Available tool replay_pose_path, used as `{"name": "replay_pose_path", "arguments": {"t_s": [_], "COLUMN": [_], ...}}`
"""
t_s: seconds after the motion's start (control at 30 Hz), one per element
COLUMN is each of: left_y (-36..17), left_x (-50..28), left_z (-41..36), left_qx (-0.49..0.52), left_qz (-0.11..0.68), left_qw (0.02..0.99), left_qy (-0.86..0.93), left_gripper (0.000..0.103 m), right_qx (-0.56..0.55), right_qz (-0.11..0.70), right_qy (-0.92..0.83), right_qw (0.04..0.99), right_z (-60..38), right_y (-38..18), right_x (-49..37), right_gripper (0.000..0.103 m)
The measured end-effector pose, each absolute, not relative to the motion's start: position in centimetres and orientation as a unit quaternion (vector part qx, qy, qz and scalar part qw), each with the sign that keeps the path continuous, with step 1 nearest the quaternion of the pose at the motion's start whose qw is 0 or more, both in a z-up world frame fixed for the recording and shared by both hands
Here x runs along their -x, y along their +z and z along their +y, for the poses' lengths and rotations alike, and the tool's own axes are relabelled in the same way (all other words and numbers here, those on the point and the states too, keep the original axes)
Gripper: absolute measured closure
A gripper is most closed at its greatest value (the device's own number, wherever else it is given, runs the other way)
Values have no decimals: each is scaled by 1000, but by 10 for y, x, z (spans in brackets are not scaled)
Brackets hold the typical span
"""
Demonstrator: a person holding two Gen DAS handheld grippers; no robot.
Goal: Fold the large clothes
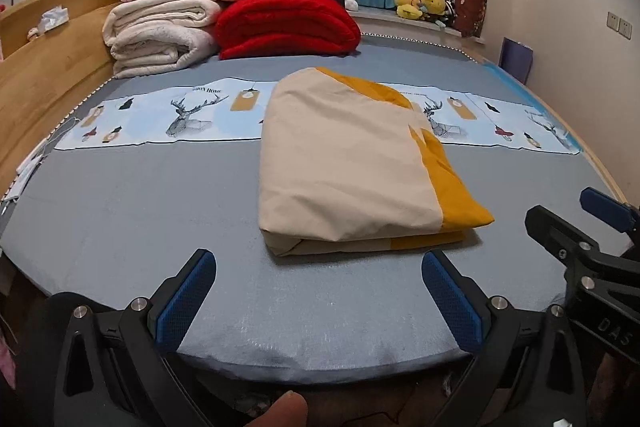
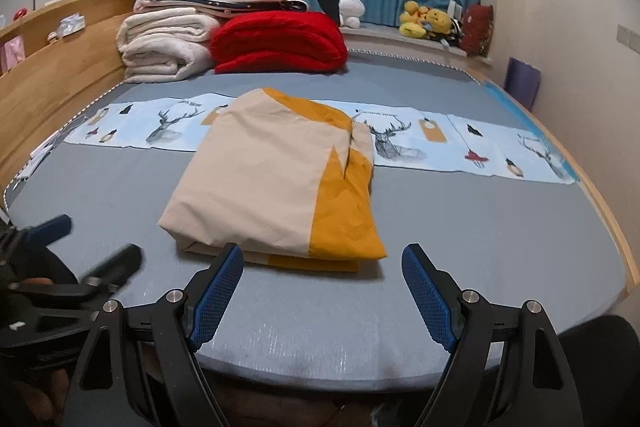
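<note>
Off to the far left of both tools, a stack of folded white and cream blankets [image 1: 160, 31] sits against the wooden headboard [image 1: 48, 67], with a folded red fleece blanket [image 1: 286, 27] just beside it. The left gripper [image 1: 318, 299] has its blue-padded jaws spread wide with nothing between them, only the grey bed sheet [image 1: 128, 219] below. Straight ahead of it, slightly to its right and clear of its tips, lies the folded beige and mustard-yellow cotton cover [image 1: 352, 163], a flat rectangular bundle resting partly on a pale blue deer-print cloth strip [image 1: 168, 119]. The right gripper [image 2: 322, 291] is likewise wide and empty, and the bundle's near edge lies just ahead of its left finger. The bundle's long axis runs away from the tools, the beige face to the left, the yellow band along the right side. It looks soft, light and limp, several layers thick, so it would likely sag if lifted by one corner; the near folded edge, pinched through all layers by both tools, seems the best hold.
</note>
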State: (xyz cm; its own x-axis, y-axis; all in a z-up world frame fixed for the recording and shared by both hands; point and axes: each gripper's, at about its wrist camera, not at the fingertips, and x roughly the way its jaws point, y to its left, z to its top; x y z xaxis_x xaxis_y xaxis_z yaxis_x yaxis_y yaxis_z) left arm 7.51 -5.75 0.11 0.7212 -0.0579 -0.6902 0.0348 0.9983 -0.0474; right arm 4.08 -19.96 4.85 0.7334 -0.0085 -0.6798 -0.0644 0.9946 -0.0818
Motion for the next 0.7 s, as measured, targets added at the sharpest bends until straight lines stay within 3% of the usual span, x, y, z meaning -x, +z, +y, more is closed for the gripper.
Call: {"name": "replay_pose_path", "arguments": {"t_s": [0.7], "left_y": [-8], "left_x": [-79], "left_z": [-54], "left_qx": [27], "left_qz": [382], "left_qw": [923], "left_qy": [-35], "left_gripper": [0], "right_qx": [35], "right_qz": [384], "right_qy": [4], "right_qw": [923], "right_z": [-207], "right_y": [40], "right_x": [-55], "right_gripper": [17]}}
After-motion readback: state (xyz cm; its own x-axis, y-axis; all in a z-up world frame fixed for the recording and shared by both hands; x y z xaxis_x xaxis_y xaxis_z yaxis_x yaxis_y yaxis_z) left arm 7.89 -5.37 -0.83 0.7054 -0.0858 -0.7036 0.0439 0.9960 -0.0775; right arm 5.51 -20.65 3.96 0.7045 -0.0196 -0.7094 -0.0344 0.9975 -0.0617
